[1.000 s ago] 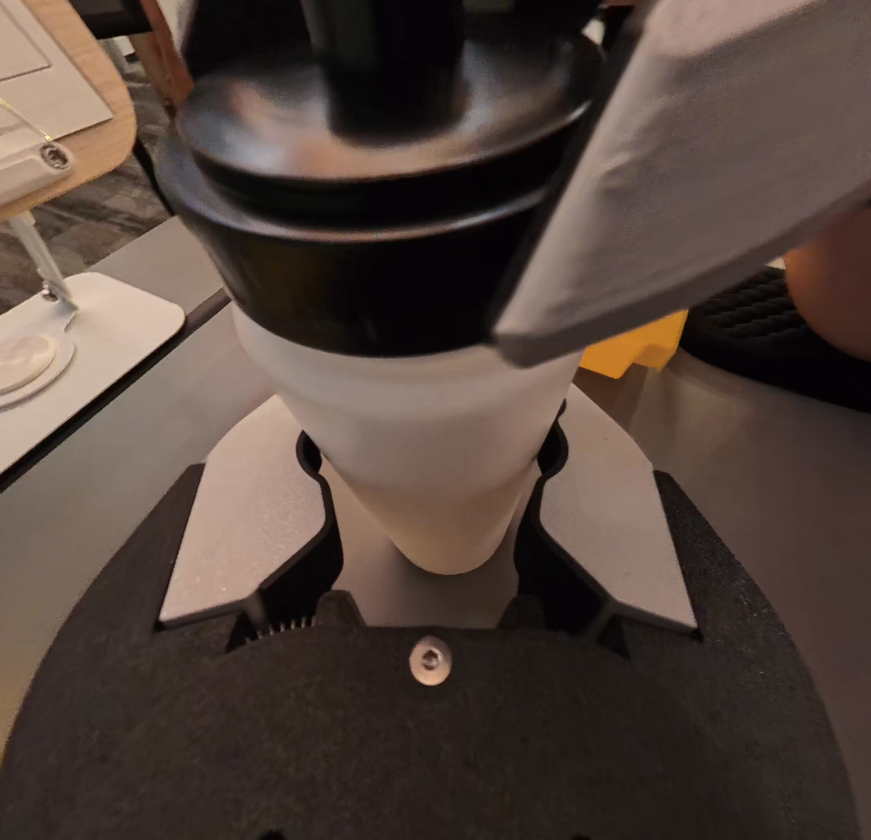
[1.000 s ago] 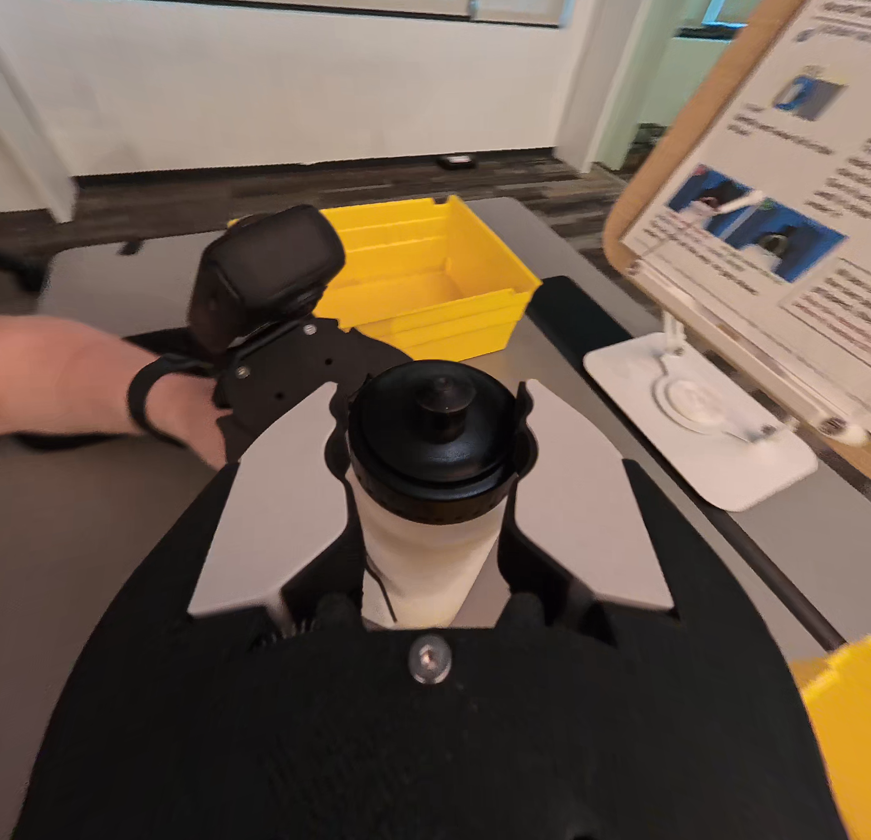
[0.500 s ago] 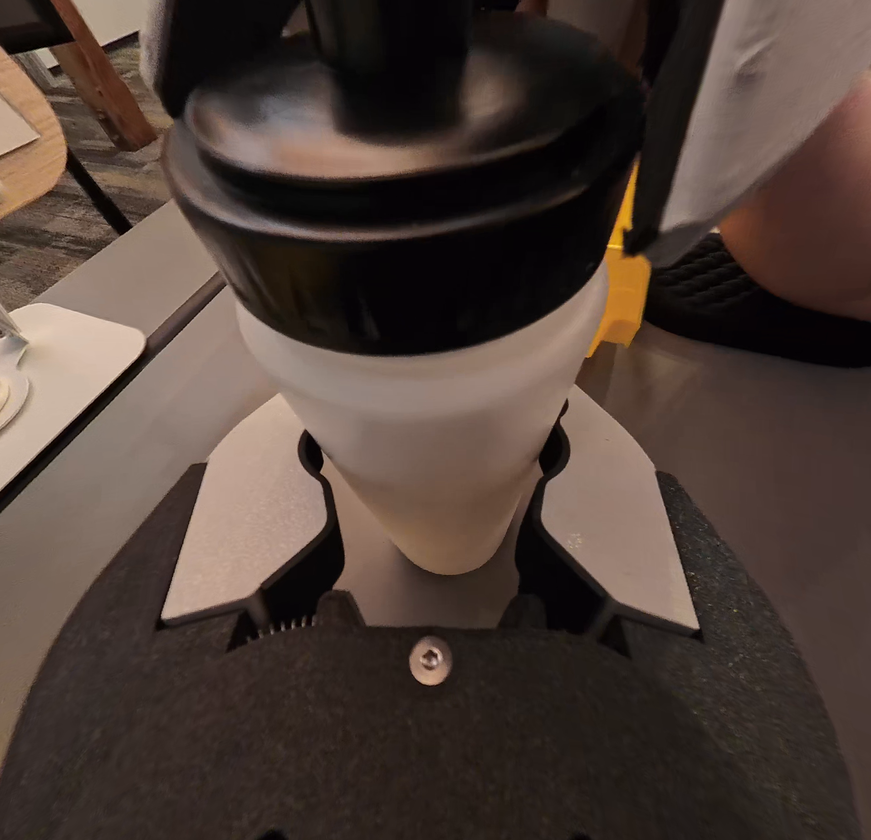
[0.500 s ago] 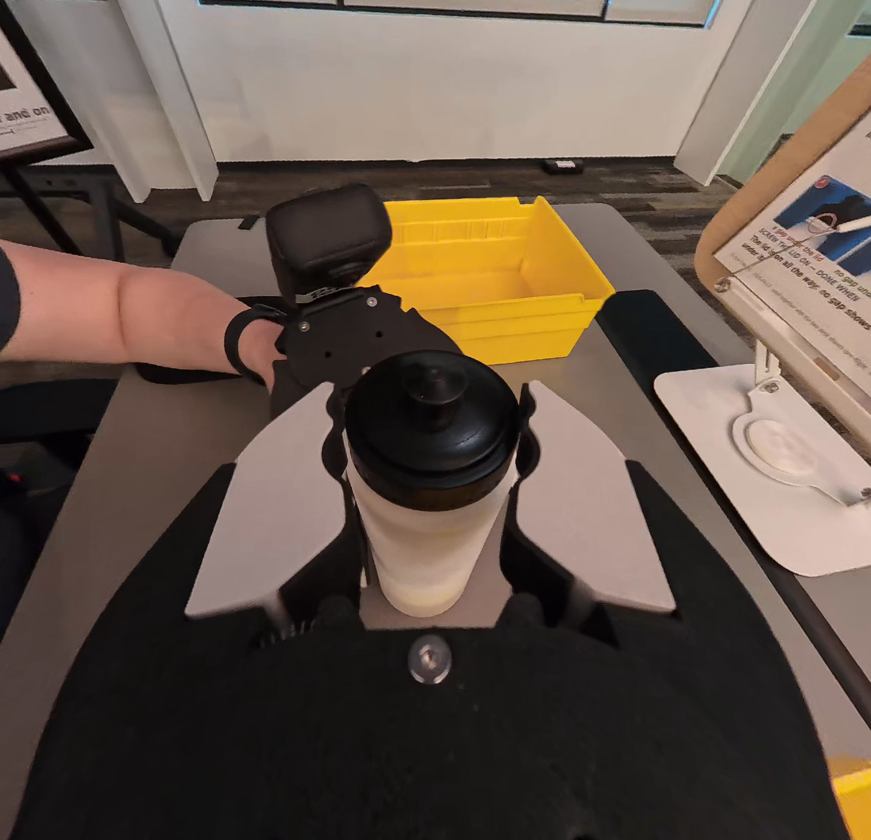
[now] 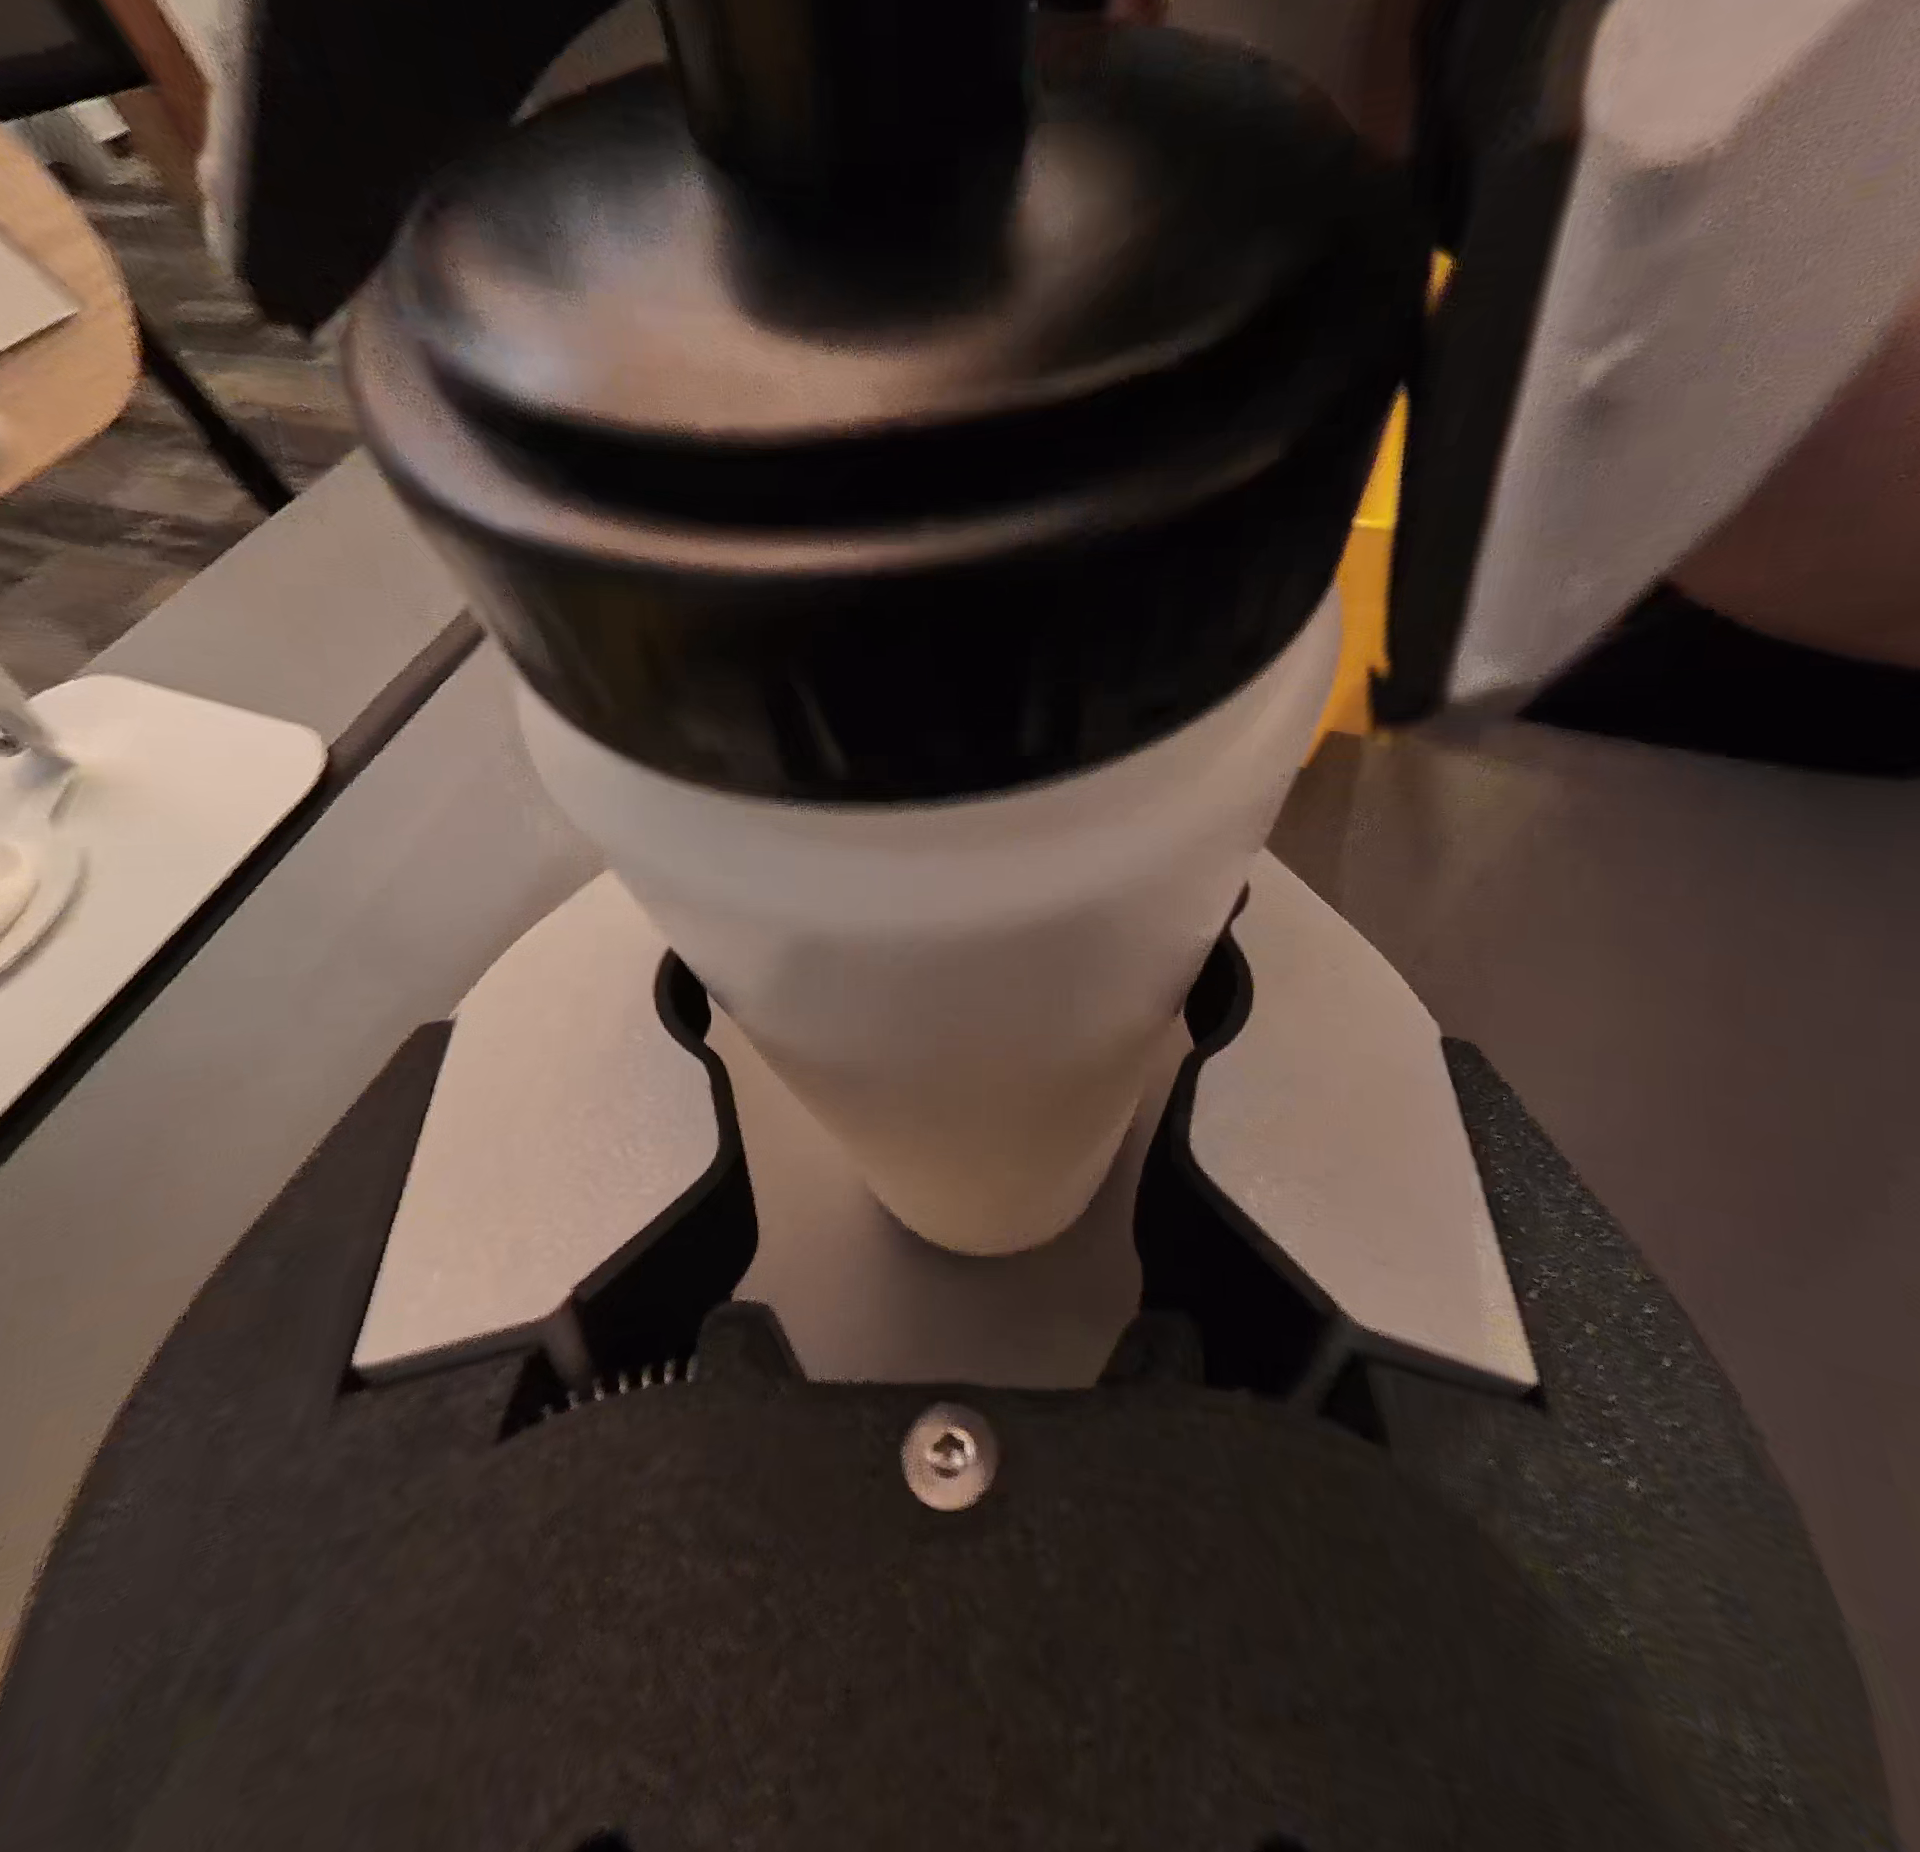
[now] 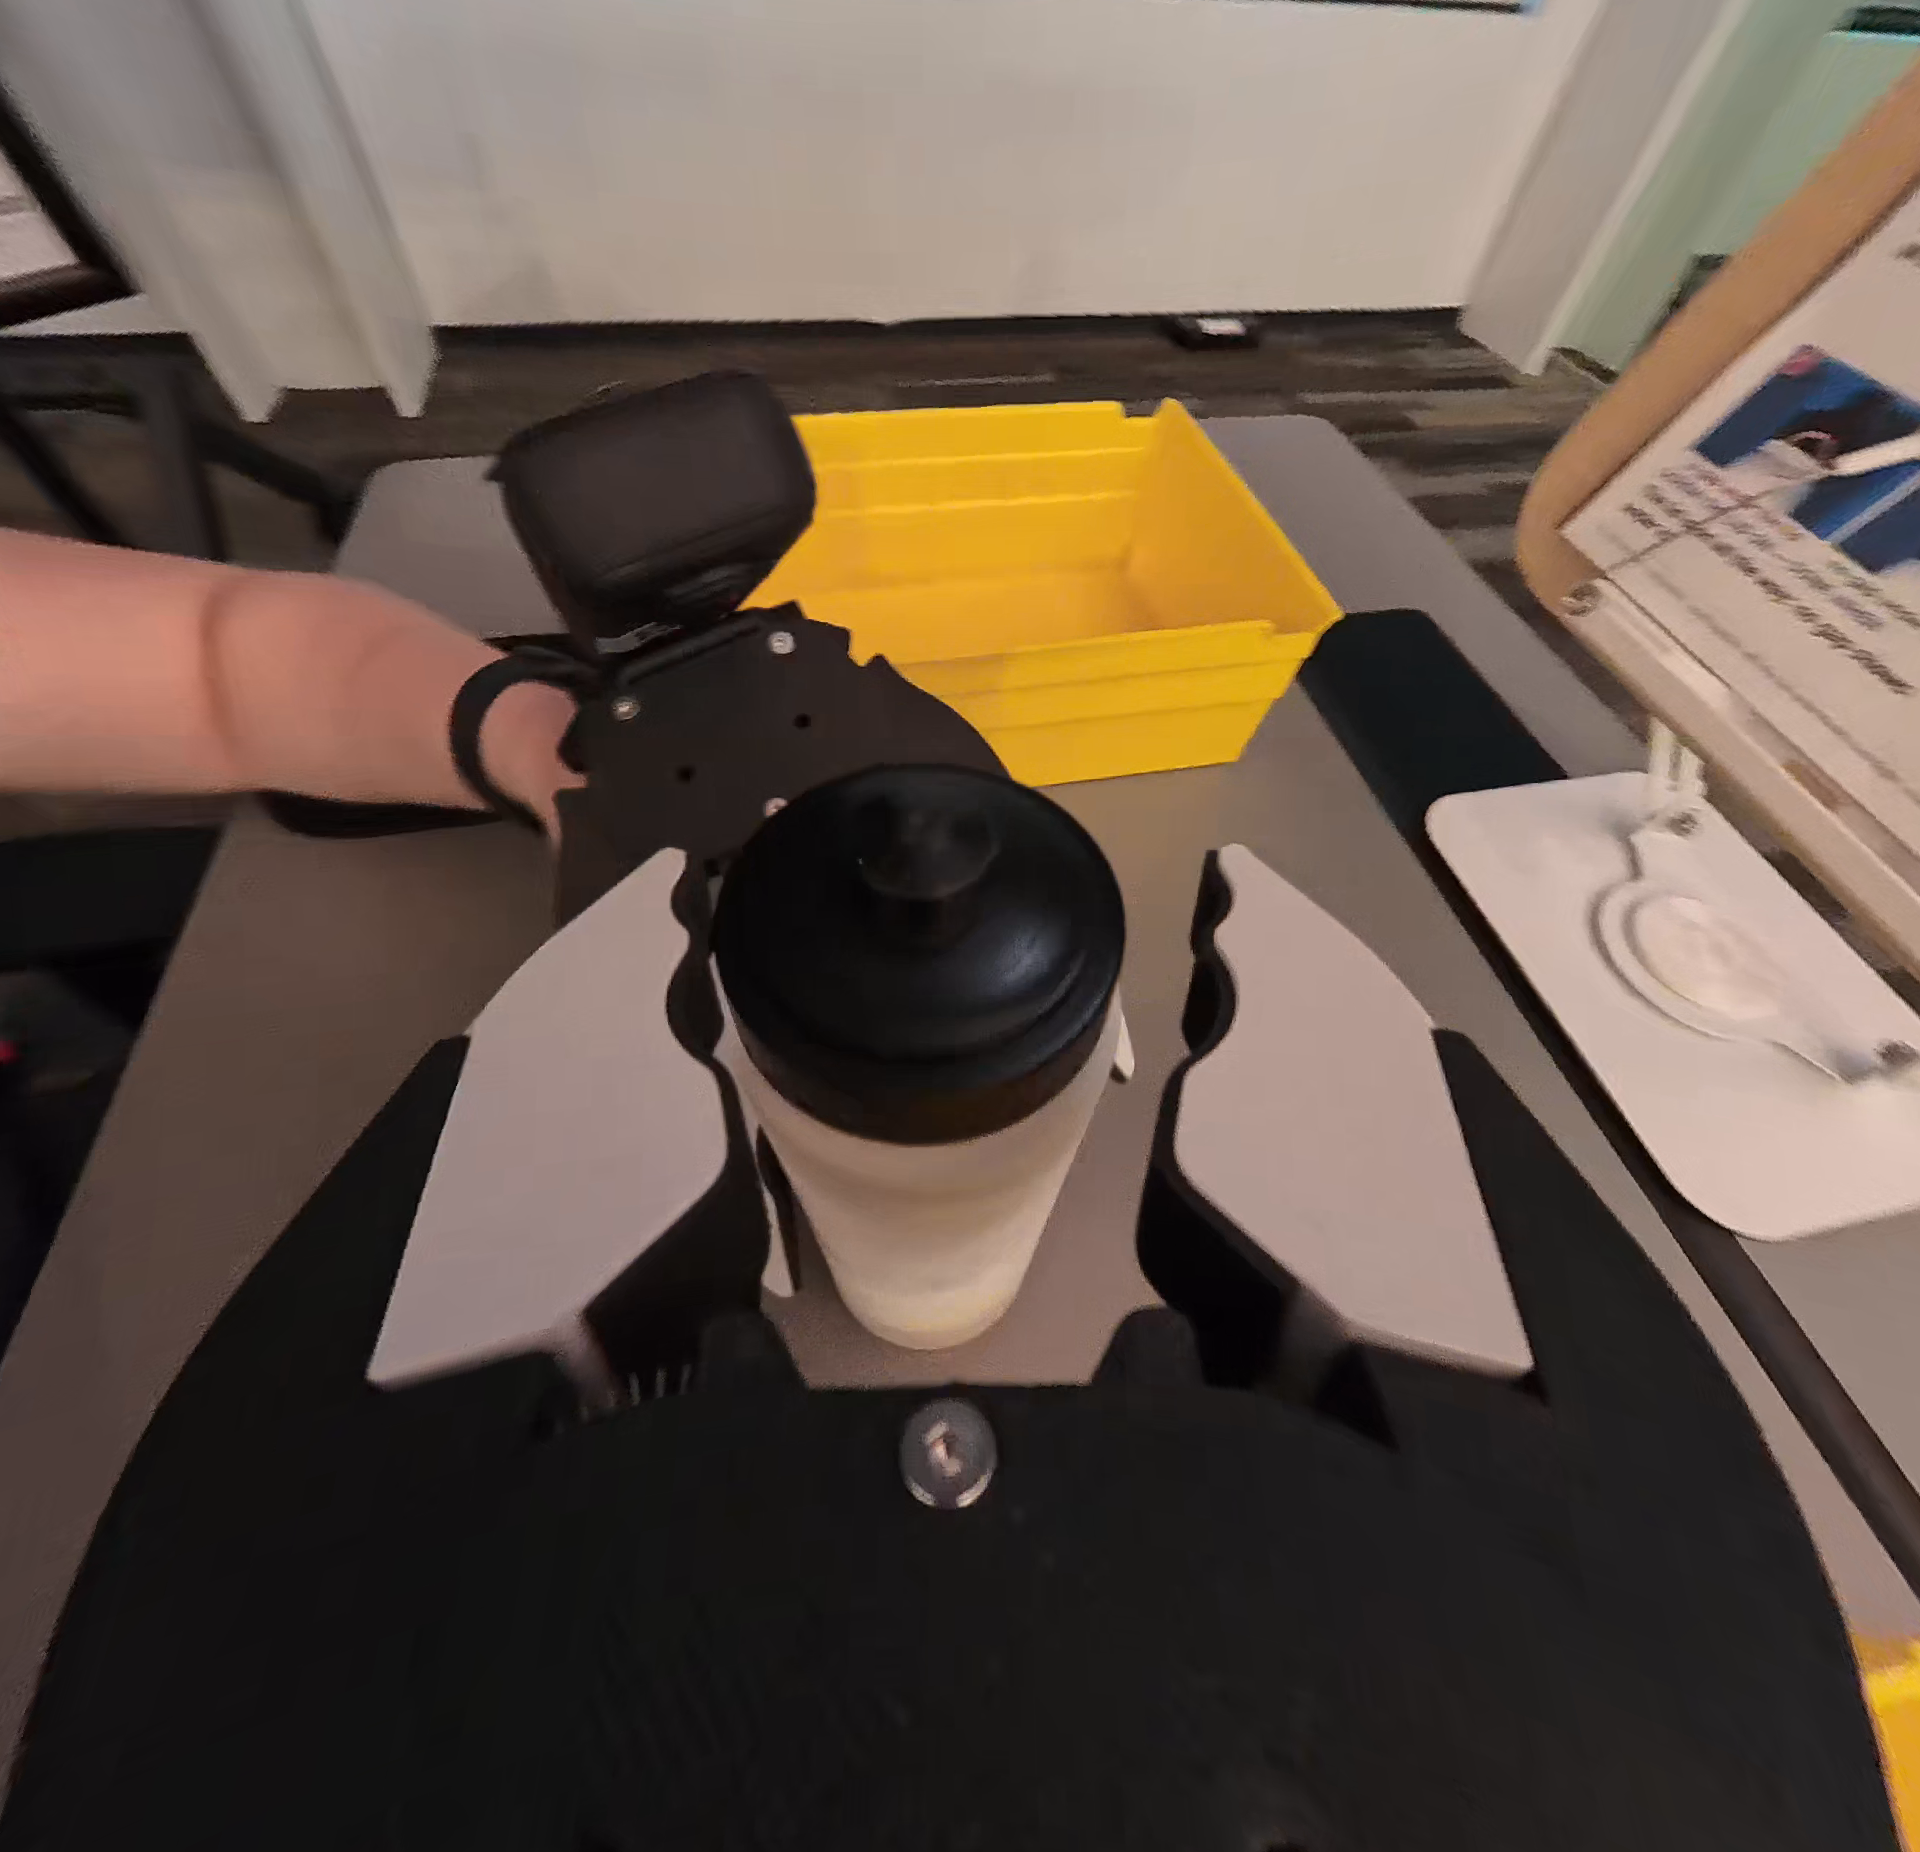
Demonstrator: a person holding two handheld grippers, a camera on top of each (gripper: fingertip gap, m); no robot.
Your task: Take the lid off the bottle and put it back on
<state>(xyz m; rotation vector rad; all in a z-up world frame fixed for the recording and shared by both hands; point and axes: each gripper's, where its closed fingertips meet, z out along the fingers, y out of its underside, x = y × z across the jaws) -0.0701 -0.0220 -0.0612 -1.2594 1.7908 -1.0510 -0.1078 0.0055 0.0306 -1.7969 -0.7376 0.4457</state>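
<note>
1. Left gripper [image 5: 951, 1054] clamped on white bottle [image 5: 935, 971], centre frame, standing on grey table [image 5: 1610, 919].
2. Black lid [image 6: 920, 971] seated on bottle.
3. Right gripper [image 6: 951, 992] spread, flanking lid; right finger clear.
4. Yellow bin [image 6: 1039, 576] behind, upper centre.

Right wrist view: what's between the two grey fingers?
The round black lid of the white plastic bottle, inside the open right gripper; right wrist view.

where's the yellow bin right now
In the right wrist view, the yellow bin sits on the table behind the bottle, right of the left gripper.
</note>
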